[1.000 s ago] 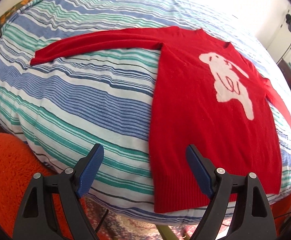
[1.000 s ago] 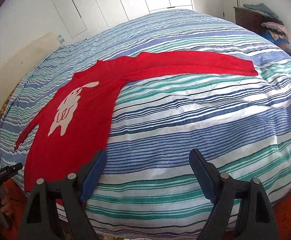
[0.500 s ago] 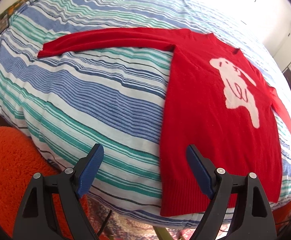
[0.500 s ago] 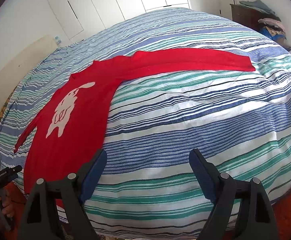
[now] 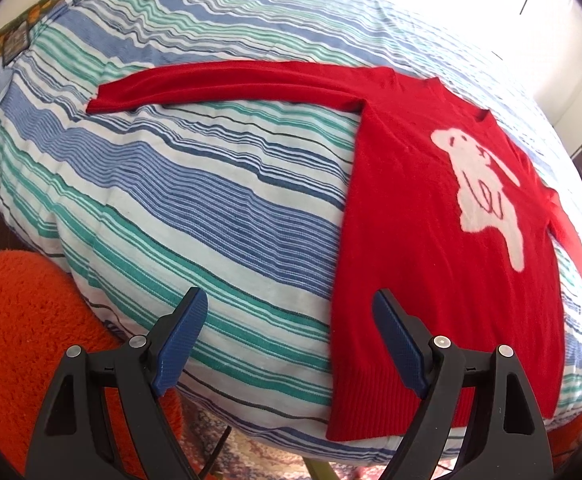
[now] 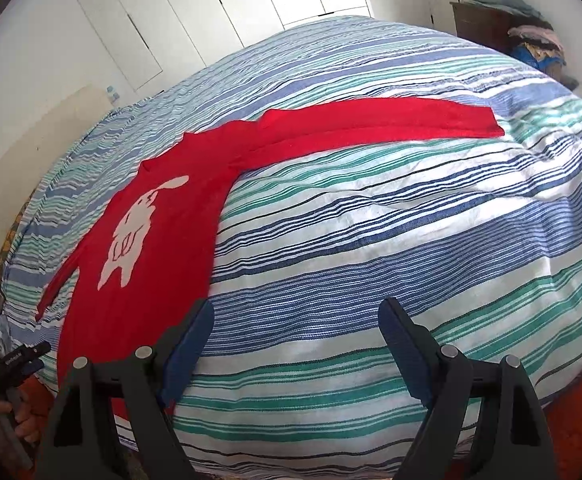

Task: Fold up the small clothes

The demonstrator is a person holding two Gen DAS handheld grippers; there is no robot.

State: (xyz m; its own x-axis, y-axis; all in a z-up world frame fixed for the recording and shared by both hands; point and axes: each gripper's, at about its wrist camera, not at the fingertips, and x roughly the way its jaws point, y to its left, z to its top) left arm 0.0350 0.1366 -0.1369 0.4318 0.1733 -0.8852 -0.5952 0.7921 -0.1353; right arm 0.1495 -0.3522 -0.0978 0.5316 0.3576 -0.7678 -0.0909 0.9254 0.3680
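A small red sweater point(image 5: 415, 240) with a white animal figure lies flat, front up, on the striped bed point(image 5: 195, 200). One sleeve point(image 5: 227, 84) stretches out to the left in the left wrist view. The other sleeve point(image 6: 375, 124) stretches right in the right wrist view, where the sweater body point(image 6: 159, 236) lies at the left. My left gripper point(image 5: 289, 320) is open and empty, above the bed edge by the sweater's hem. My right gripper point(image 6: 297, 328) is open and empty over the bed, just right of the sweater.
An orange shaggy rug point(image 5: 23, 328) lies on the floor by the bed. White cupboard doors point(image 6: 227, 12) stand behind the bed. A dark dresser with piled clothes point(image 6: 531, 40) stands at the far right. The left hand-held gripper point(image 6: 11, 364) shows at the lower left of the right wrist view.
Both cameras have shifted slightly; in the left wrist view the sweater has drifted right and the left sleeve shows more fully. Both grippers stay open. The sweater has not moved on the bed.
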